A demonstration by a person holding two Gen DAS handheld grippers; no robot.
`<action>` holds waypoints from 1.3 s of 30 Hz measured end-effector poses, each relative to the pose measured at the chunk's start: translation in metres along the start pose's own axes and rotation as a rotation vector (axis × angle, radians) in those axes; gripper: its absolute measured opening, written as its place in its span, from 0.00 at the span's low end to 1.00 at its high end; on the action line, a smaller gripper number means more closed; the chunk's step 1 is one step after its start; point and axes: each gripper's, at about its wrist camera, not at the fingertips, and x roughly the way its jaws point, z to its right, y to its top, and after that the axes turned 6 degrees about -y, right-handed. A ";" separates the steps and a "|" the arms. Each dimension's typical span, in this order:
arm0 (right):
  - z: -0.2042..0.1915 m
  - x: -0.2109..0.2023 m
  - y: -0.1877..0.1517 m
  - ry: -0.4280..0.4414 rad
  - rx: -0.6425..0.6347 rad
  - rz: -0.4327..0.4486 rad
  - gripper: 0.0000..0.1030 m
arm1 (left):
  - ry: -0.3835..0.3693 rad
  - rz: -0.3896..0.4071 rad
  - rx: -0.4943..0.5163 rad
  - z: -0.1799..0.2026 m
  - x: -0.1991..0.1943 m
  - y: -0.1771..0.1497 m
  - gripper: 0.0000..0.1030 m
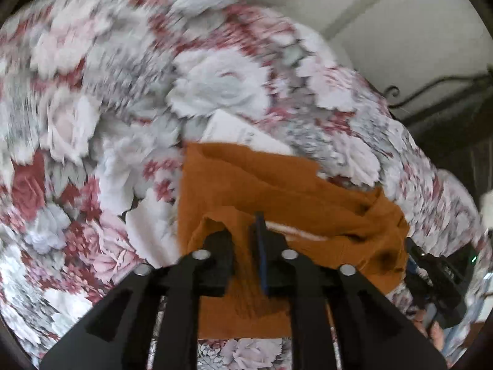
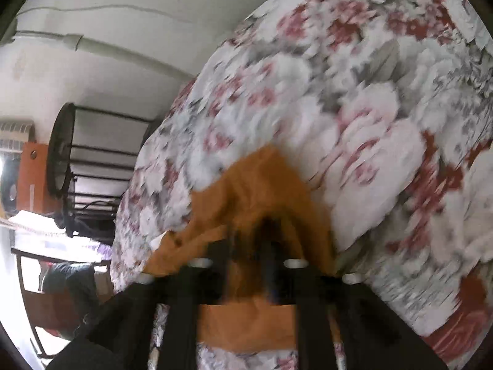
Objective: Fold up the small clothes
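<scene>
1. Orange knit garment (image 1: 277, 185) lay across a floral bedspread (image 1: 107, 92) printed with white, grey and dark red flowers; we use this garment as our landmark throughout.
2. We saw, in the left wrist view, the left gripper (image 1: 243, 246) at the garment's near edge, with a raised fold of the orange cloth running down between its two black fingers (image 1: 218, 246).
3. Those fingers stood close together with the fold pinched between them; one finger carried a blue pad against the cloth.
4. We noted a white folded item (image 1: 243, 132) lying just beyond the garment's far edge, partly tucked under it.
5. To the right of the garment in the same view, we made out the dark body of the right gripper (image 1: 437, 280), at the garment's right end.
6. In the right wrist view, the garment (image 2: 255, 185) bunched up into a peak in front of the right gripper (image 2: 246, 265), and its cloth filled the gap between the black fingers (image 2: 215, 259).
7. Both views were blurred, most of all the right one; the right fingers looked closed on the orange cloth.
8. Left of the garment in the right wrist view, beyond the bedspread (image 2: 369, 108), we saw a pale wall (image 2: 107, 71), a dark metal frame (image 2: 64, 154) and an orange box (image 2: 32, 178).
</scene>
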 end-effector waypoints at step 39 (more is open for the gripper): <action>-0.095 0.014 -0.045 -0.107 -0.531 -0.081 0.50 | -0.337 -0.099 0.492 0.089 -0.022 -0.049 0.83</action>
